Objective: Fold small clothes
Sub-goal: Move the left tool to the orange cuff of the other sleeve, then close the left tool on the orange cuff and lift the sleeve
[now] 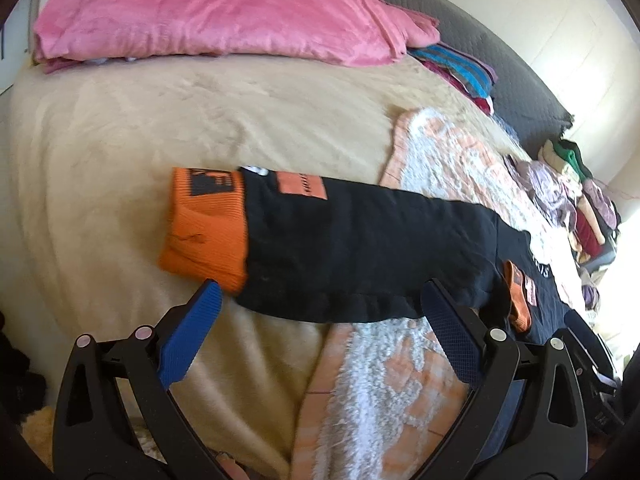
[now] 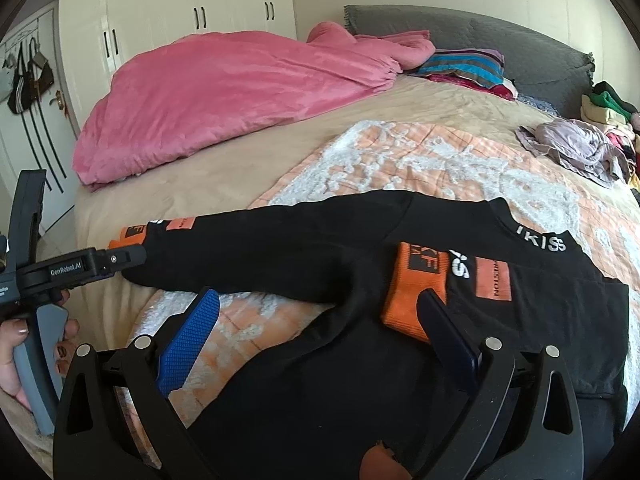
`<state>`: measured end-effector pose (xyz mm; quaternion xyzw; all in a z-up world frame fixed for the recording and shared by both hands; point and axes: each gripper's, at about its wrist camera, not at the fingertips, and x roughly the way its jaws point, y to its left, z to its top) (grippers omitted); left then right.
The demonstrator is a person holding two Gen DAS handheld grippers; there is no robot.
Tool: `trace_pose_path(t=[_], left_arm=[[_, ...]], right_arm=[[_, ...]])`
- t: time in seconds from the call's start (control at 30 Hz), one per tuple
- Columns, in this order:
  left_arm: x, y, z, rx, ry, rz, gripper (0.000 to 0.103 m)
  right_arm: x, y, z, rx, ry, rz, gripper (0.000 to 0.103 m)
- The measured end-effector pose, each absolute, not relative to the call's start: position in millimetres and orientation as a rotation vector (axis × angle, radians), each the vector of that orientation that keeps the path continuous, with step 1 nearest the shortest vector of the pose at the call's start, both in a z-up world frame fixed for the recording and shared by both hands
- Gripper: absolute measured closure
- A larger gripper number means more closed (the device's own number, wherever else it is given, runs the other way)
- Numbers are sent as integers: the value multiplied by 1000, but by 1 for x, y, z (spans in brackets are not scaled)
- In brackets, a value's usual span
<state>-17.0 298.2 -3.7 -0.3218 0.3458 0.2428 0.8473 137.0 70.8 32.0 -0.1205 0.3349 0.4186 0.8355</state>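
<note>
Fingers of your left gripper [image 1: 320, 336] are spread wide and hold nothing; they hover just above the near edge of the black top [image 1: 360, 240], one blue pad [image 1: 188, 340] beside the orange cuff [image 1: 204, 232] at 9 o'clock, the other at the sleeve's lower hem. That sleeve stretches flat from 9 toward 3 o'clock across the bed [image 1: 120, 140], its cuff end on the beige cover and the rest over the orange-and-white blanket [image 1: 400, 380]. Fingers of your right gripper [image 2: 320, 328] are likewise spread and empty, poised over the body of the top [image 2: 320, 380]. In the right wrist view the top lies flat at the centre, with one sleeve running out toward 9 o'clock, where your left gripper [image 2: 132, 258] sits at its orange end. The other sleeve is folded in over the chest, and its orange cuff [image 2: 416, 292] lies just beside your right finger [image 2: 448, 332]. White lettering shows at the collar [image 2: 540, 240] toward 2 o'clock. Your hand [image 2: 16, 356] grips the left tool's grey handle at 8 o'clock. A pink blanket [image 2: 240, 92] is heaped at 11 o'clock, well apart from the top, with striped folded cloths [image 2: 464, 66] at 1 o'clock against the grey headboard [image 2: 520, 48], and a loose pile of clothes [image 2: 576, 144] at 3 o'clock on the bed's edge. White wardrobe doors [image 2: 180, 12] stand behind.
</note>
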Motion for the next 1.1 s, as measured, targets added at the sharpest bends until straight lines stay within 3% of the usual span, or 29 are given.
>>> trace_pose_path(t=[0.43,0.53,0.6,0.63,0.7,0.73,1.1], left_arm=[[-14,327,-28,-803,715,583,10],[-8,329,-25,-802,690,603,27],[-3,330,-23,-784,688,630,51],[-1,331,-22,-779,685,639,58],[2,333,-21,-777,683,651,87],[2,334,-20,-776,675,659,94],[5,313,10,-690,570,575,95]], right_arm=[[132,74,25,-235,734,899,5],[133,73,24,-222,740,898,5],[133,71,23,-216,744,896,5],[133,70,22,-212,746,892,5],[134,67,22,-205,746,885,5],[134,65,22,-200,747,883,5],[143,33,21,-120,758,826,5]])
